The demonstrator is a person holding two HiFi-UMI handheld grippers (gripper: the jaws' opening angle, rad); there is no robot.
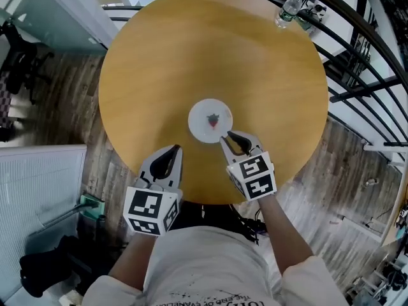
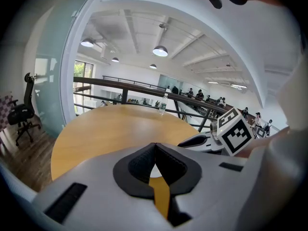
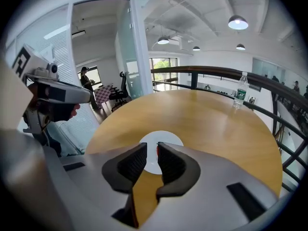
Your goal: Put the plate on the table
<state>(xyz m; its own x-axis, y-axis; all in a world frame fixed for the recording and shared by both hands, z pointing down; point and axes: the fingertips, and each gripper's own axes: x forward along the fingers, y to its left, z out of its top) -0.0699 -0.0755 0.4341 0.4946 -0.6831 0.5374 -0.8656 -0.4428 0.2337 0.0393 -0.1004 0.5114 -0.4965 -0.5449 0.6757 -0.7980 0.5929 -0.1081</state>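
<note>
A small white plate (image 1: 210, 120) with a red mark at its centre lies flat on the round wooden table (image 1: 191, 50), near the front middle. My right gripper (image 1: 225, 136) hovers at the plate's near right edge. In the right gripper view the jaws (image 3: 152, 146) stand narrowly apart with nothing pressed between the pads, and the plate (image 3: 161, 136) shows just beyond their tips. My left gripper (image 1: 176, 148) rests over the table's front edge, left of the plate, its tips (image 2: 155, 145) touching and empty.
A clear water bottle (image 1: 289, 8) stands at the table's far right edge, beside a dark metal railing (image 1: 357, 43). A black office chair (image 1: 19, 62) sits on the wood floor to the left, and a white panel (image 1: 38, 183) is at the near left.
</note>
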